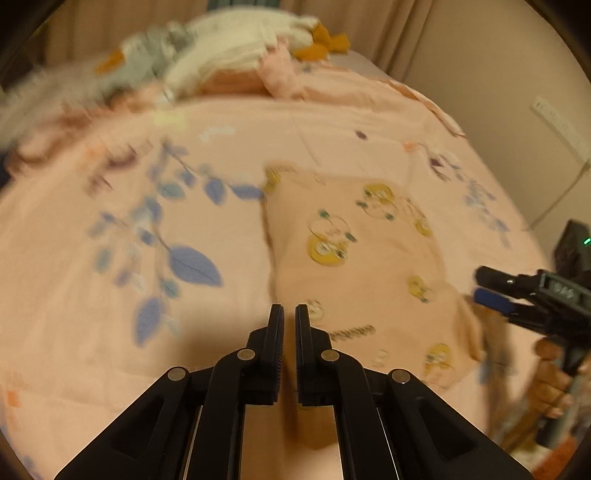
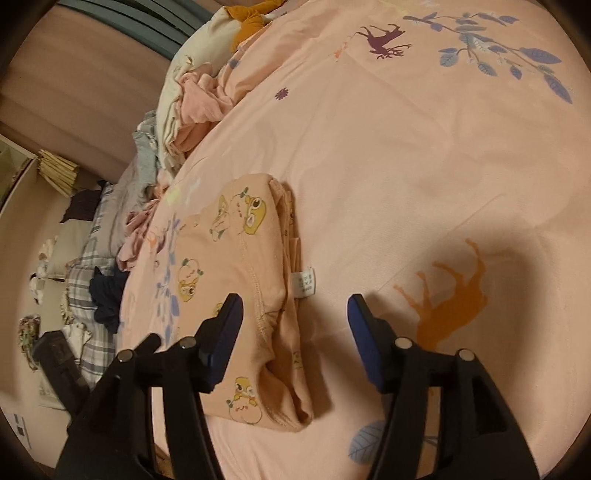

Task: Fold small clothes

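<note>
**Folded peach garment on the bed, both grippers above it**

Nearest the left wrist camera, the black left gripper [image 1: 289, 314] has its jaws drawn together with only a thin slit between them and nothing in it; it hangs over the near edge of the folded peach cotton garment printed with yellow cartoon figures [image 1: 354, 251]; the black right gripper with blue pads [image 2: 293, 321] stands with its jaws well apart, the garment's hem [image 2: 258, 306] lying below and between them, no pad pressing on it; a person's hand [image 1: 552, 384] grips its handle at the right of the left view.

The garment lies flat in a tidy rectangle on the peach bedsheet printed with blue leaves and deer shapes [image 2: 406, 155]; a small white care label [image 2: 304, 281] sticks out of its folded edge, its print too small to read; a dark line of lettering on the garment is blurred past reading; an orange deer print [image 2: 450, 295] sits just beside the right jaw.

Farther off, a loose heap of cream, pink, grey and mustard clothes [image 1: 229, 55] is piled at the far end of the bed; beyond it hang beige curtains [image 1: 369, 22]; a plain pale wall [image 1: 498, 81] runs alongside the bed; off the bed's side lies a checked grey cloth [image 2: 88, 277].
</note>
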`<state>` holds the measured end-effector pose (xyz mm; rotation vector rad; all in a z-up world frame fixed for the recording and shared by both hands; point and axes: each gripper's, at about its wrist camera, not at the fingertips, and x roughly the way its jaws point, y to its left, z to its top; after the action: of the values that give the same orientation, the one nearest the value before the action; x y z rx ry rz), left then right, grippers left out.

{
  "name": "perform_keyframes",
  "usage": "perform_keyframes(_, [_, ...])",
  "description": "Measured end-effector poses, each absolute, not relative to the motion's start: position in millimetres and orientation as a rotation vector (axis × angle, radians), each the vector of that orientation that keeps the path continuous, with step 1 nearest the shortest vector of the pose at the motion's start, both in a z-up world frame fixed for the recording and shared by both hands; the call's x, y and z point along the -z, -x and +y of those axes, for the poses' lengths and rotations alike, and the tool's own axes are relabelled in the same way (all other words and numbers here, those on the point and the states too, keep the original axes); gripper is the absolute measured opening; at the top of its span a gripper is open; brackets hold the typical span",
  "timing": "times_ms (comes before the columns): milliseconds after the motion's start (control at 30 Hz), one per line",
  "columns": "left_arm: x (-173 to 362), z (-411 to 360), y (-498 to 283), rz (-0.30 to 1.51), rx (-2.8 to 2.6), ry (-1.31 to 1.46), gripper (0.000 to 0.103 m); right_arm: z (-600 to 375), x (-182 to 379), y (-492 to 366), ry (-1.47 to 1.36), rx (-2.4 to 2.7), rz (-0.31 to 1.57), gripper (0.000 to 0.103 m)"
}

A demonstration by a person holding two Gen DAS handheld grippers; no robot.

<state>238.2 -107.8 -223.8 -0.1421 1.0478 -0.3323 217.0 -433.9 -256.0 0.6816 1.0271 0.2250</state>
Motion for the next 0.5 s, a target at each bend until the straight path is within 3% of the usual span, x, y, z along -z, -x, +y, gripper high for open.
perform_keyframes(100, [237,-90,-251,1.150,0.441,0.361,0.004,-432,257,-219,-0.682,-0.296,1.042,0.065])
perform_keyframes(167, [237,-85,-252,1.150,0.477,0.425,0.034,-429,261,-223,-0.683,-0.319,1.063,0.066])
perform_keyframes(233, [235,-80,-252,1.123,0.526,0.487,0.056,-427,268,-228,-0.708,-0.338,1.093,0.067])
perform_keyframes(267, [235,-77,-253,1.110,0.554,0.533,0.059,-425,272,-231,-0.715,-0.342,1.114,0.067])
perform_keyframes(500, [260,-68,-275,1.212,0.565,0.648,0.060,-404,286,-247,-0.727,-0.399,1.179,0.068])
